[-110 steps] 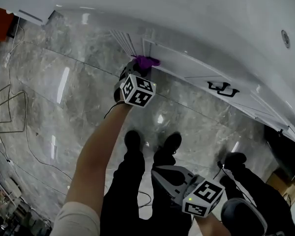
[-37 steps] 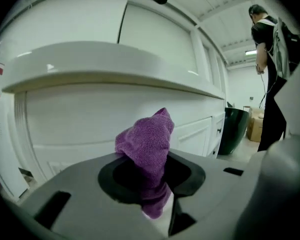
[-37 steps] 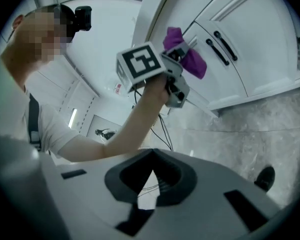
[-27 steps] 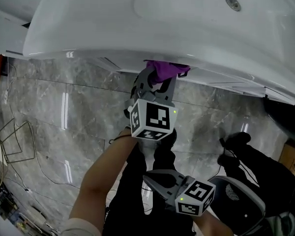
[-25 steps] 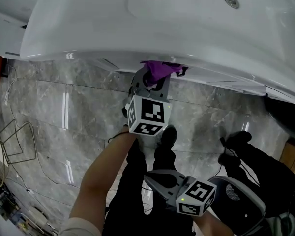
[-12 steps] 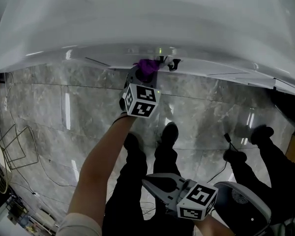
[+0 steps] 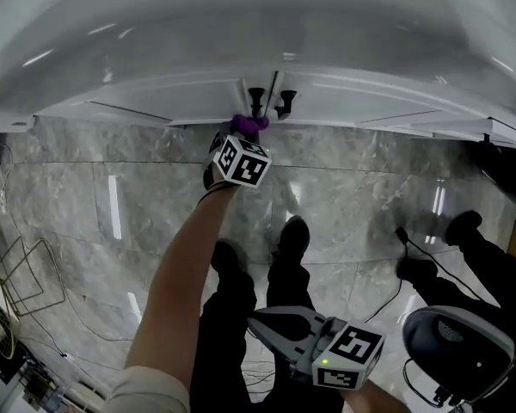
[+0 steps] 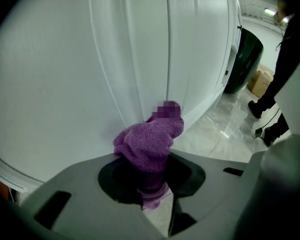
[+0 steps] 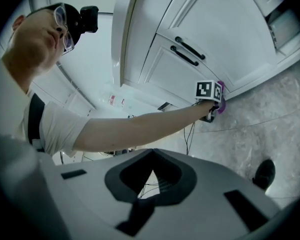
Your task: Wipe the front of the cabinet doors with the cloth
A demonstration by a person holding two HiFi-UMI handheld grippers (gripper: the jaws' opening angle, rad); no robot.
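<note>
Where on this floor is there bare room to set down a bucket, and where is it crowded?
Free: marble floor between the cabinet doors and the person's shoes, right of the left tongs holding the cloth; also left of the arm, up to the wire rack. Crowded: rack and cables at left, another person's shoes and cable at right.

A white cabinet (image 7: pixel 198 101) with panelled doors and a glossy white top runs across the room. In front of it lies a polished grey marble floor (image 7: pixel 344 205) whose tiles throw back bright streaks of lamp light. Well to the left of the cabinet a bare wire frame (image 7: pixel 26 278) stands among thin loose cables (image 7: pixel 69 338), a black cable (image 7: pixel 402 236) trails over the tiles before its right part, and past its far end stand a dark rounded object (image 8: pixel 242 59) and a cardboard box (image 8: pixel 262 81) under a lit ceiling lamp (image 8: pixel 270 12).
</note>
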